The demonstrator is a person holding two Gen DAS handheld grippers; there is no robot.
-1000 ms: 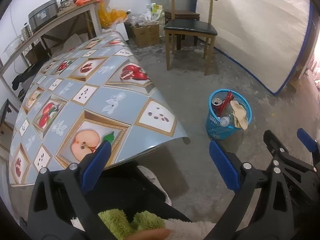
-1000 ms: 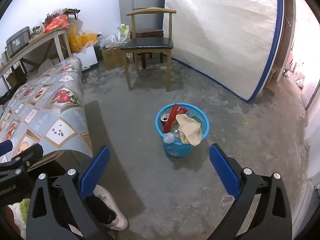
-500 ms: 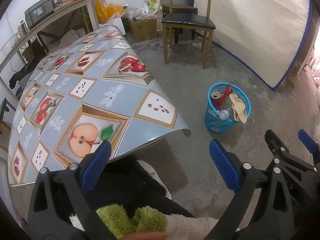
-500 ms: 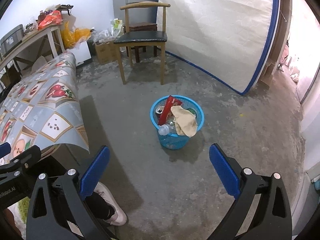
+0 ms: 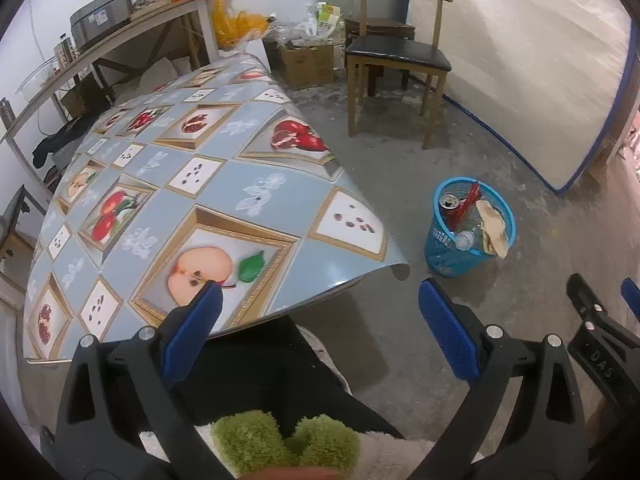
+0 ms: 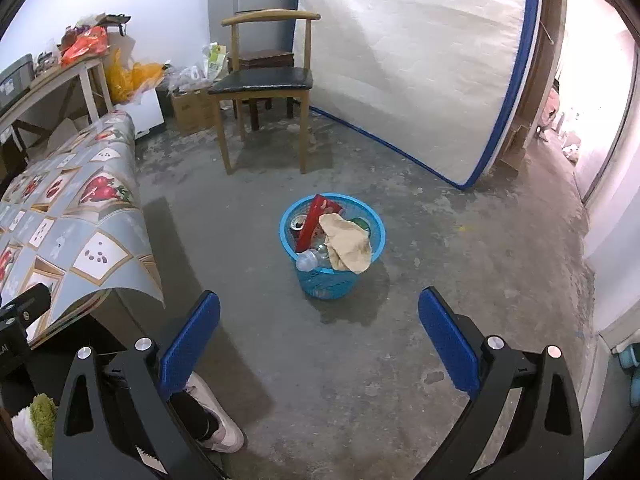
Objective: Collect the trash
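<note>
Fingers [image 5: 196, 320] first: on our left gripper [image 5: 320, 316] they stand wide apart, blue pads facing each other across bare air, holding nothing and touching nothing. Below and between them we see only a dark trouser leg and a green fuzzy cuff [image 5: 288, 444]. On our right gripper [image 6: 320, 332] the fingers [image 6: 448, 344] are spread just as wide, again with nothing in them; the floor [image 6: 460, 280] shows through the gap.

Going left to right in the left view, the worktop [image 5: 168, 184] with its fruit-pattern cover carries no loose trash that we can see. Past its curled corner the floor is bare concrete, and then comes the blue bin [image 5: 452, 256], standing well apart from both grippers.

The trash [image 6: 344, 240] sits in that bin: a can, a red wrapper or box, a clear bottle lying near the rim, and a tan crumpled cloth or paper draped over the edge and hanging partly outside.

We judge the task nearly or fully done. Nothing loose shows on the worktop or on the floor around the bin. What may be left is tucking the draped piece fully inside. The clutter by the far wall, near the chair [image 6: 264, 80], is too small for us to call trash or not.
</note>
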